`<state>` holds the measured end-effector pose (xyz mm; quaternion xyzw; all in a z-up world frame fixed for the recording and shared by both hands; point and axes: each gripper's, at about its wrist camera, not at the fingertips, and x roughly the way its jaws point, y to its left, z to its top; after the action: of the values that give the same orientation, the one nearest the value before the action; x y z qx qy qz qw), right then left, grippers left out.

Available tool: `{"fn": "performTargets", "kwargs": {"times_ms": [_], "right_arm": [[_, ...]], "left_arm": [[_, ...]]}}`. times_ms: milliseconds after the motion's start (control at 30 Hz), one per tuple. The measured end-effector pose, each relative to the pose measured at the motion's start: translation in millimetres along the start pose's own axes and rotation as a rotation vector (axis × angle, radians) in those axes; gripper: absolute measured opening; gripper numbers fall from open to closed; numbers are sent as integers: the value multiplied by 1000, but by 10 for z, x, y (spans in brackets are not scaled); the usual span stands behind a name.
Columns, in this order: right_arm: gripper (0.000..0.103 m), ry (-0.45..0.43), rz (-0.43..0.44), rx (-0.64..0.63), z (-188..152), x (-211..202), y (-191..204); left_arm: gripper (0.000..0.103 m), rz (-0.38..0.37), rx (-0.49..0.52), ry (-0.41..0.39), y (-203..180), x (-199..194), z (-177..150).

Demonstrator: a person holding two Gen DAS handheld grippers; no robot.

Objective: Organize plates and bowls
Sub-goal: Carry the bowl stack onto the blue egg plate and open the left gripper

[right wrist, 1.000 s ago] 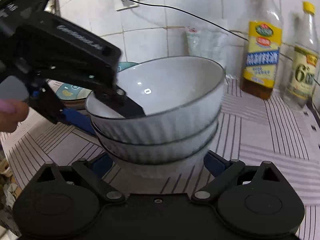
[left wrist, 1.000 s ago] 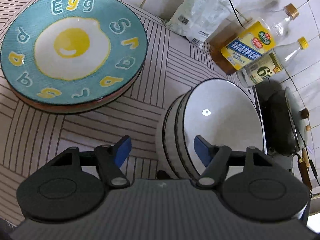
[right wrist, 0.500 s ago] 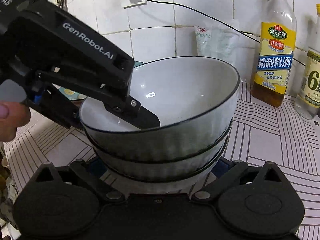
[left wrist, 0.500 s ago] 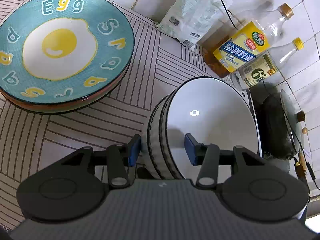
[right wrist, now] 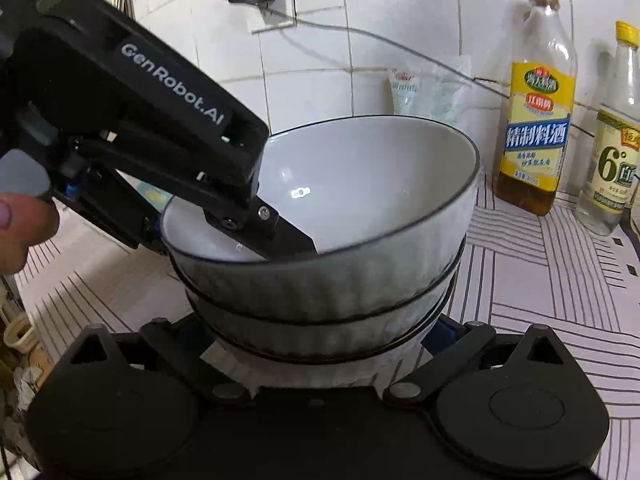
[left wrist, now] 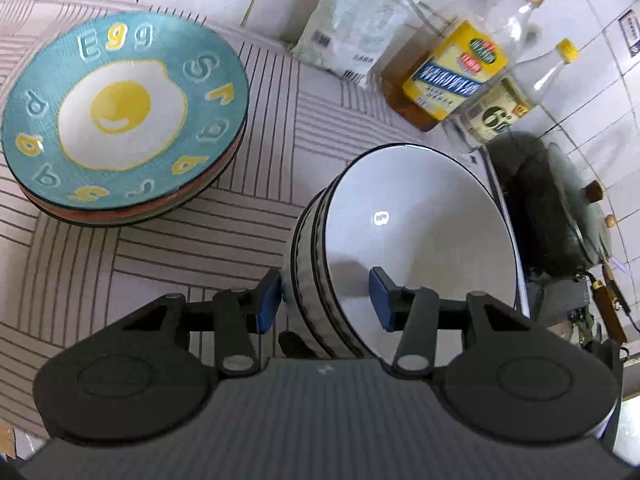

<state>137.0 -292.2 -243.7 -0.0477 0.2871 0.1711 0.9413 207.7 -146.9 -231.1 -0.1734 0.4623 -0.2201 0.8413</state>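
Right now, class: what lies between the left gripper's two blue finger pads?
In the left wrist view, the near rims of the stacked bowls lie between the left gripper pads, one pad outside, one inside the top bowl.

3 nested white ribbed bowls (right wrist: 332, 280) stand upright near stacked plates, egg-print plate (left wrist: 124, 120) topmost

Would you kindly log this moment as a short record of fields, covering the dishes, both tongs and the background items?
bowls: white bowl stack, nested, dark rims
plates: plate stack, egg-pattern plate on top, left of the bowls in the left wrist view
left tongs: open, straddling the top bowl's rim, one pad inside, one outside
right tongs: open, flanking the stack's base, contact unclear
background: cooking wine bottle, vinegar bottle, white bag by the tiled wall
surface: striped countertop
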Motion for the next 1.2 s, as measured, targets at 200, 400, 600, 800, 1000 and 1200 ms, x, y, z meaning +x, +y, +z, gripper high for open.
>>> {"fn": "performTargets", "kwargs": {"times_ms": [200, 400, 600, 800, 1000, 1200], "right_arm": [[102, -39, -6, -79, 242, -210, 159], [102, -76, 57, -117, 524, -252, 396], [102, -106, 126, -158, 771, -51, 657], [102, -125, 186, -173, 936, 248, 820], [102, -130, 200, -203, 1044, 474, 980], [102, -105, 171, -179, 1051, 793, 1049]], "left_arm": [[45, -27, -12, -39, -31, -373, 36], [45, -23, -42, -73, 124, -787, 126], [45, 42, -40, -114, 313, -1127, 292], [45, 88, -35, -140, 609, -1272, 495], [45, 102, -17, -127, 850, -1318, 700], [46, 100, 11, -71, 1118, -1104, 963]]}}
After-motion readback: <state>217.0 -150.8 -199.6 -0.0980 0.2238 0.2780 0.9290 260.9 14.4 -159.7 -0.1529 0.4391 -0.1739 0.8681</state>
